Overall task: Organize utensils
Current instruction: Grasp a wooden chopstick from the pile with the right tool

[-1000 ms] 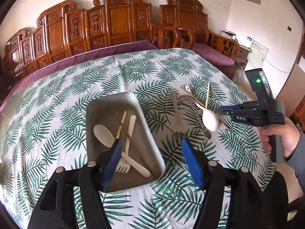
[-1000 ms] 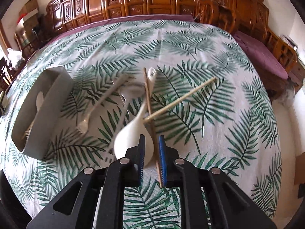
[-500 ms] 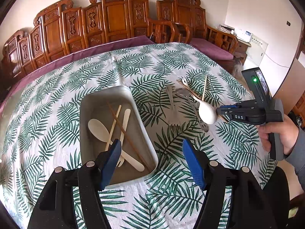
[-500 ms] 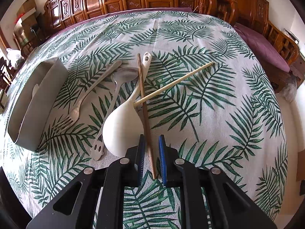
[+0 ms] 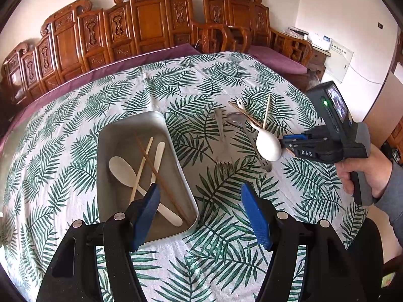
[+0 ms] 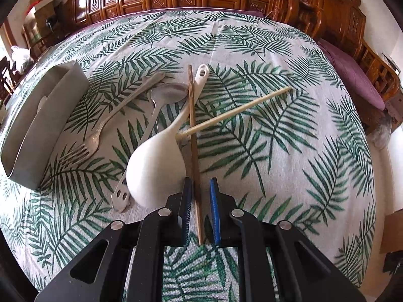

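My right tongs [image 6: 199, 200] sit low over the bench [image 6: 289, 130], blue pads a narrow gap apart with the dark chopstick [image 6: 194, 136] running between them; it lies against the left pad, right pad not visibly touching, so I can't tell whether it's actually pinched. White ladle spoon [image 6: 153, 168] lies bowl-down just left of those pads, touching the chopstick. Pale chopstick [image 6: 234, 112] crosses over the dark one at an angle, near end against the ladle neck. Metal spoon [image 6: 161, 100] and metal fork [image 6: 105, 125] lie further left, handles fanned toward the far side.

My left tongs [image 5: 201, 214] are spread wide, holding nothing, hovering over the near corner of the grey tray [image 5: 105, 146] (left pad over the tray, right pad over cloth). Tray already holds a pale wooden spoon [image 5: 126, 171], a flat wooden utensil and two chopsticks, crossed. Tray sits well apart from the loose pile, left of it
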The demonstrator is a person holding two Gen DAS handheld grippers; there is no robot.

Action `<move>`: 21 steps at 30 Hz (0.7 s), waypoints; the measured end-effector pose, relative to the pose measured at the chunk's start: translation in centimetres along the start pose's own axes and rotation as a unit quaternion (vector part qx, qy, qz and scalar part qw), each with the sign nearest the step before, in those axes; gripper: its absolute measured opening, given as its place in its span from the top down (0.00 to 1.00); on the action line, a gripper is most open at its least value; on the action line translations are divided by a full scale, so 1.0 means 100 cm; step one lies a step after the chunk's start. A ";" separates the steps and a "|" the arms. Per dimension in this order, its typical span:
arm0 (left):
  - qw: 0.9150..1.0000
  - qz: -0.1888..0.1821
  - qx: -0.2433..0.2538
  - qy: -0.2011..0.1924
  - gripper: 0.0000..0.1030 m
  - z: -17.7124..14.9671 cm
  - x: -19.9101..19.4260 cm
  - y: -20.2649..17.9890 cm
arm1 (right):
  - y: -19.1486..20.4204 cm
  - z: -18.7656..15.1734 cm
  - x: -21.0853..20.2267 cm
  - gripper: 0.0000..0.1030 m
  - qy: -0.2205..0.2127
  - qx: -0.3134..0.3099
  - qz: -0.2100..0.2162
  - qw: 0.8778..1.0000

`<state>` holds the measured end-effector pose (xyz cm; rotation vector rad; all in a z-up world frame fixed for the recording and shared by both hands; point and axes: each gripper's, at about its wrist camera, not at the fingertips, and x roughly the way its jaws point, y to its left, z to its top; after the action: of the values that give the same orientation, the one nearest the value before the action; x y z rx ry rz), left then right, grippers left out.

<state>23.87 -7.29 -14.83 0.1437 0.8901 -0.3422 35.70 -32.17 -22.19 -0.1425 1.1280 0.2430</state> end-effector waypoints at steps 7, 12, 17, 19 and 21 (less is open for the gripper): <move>1.000 0.001 0.001 0.004 0.38 0.001 0.004 -0.003 | 0.000 0.007 0.004 0.94 0.005 -0.014 0.008 1.000; 1.000 0.000 0.005 0.005 0.38 0.006 0.010 -0.009 | -0.006 -0.009 -0.011 0.95 0.005 0.004 0.020 1.000; 1.000 -0.005 0.007 0.009 0.38 0.008 0.016 -0.016 | -0.014 -0.035 -0.031 0.95 0.006 0.025 0.031 0.999; 1.000 -0.007 0.010 0.010 0.38 0.010 0.019 -0.019 | -0.016 -0.046 -0.038 0.95 0.006 0.030 0.031 0.999; 1.000 -0.007 0.013 0.011 0.38 0.012 0.023 -0.022 | -0.019 -0.057 -0.046 0.95 0.005 0.038 0.028 0.999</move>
<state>25.33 -10.22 -15.78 0.1662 0.9094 -0.3656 29.37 -35.87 -20.42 -0.0451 1.1511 0.2489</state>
